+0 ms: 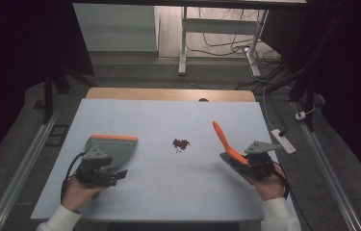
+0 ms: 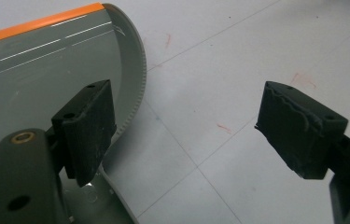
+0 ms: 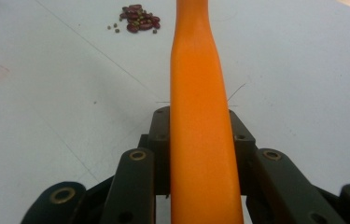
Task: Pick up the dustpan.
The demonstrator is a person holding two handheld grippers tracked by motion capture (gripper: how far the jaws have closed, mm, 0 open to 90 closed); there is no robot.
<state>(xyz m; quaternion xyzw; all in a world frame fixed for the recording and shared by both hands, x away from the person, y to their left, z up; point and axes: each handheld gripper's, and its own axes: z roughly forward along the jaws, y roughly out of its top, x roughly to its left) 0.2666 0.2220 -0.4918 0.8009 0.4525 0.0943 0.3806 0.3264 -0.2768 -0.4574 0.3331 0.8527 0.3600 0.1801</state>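
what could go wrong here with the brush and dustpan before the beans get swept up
1. The left hand-held gripper is open beside the dustpan, so the pan is unheld and may slide when beans are pushed at it.
2. The right hand-held gripper clamps the brush on its smooth orange handle; it could twist in the grip.
3. Stray beans might roll away.
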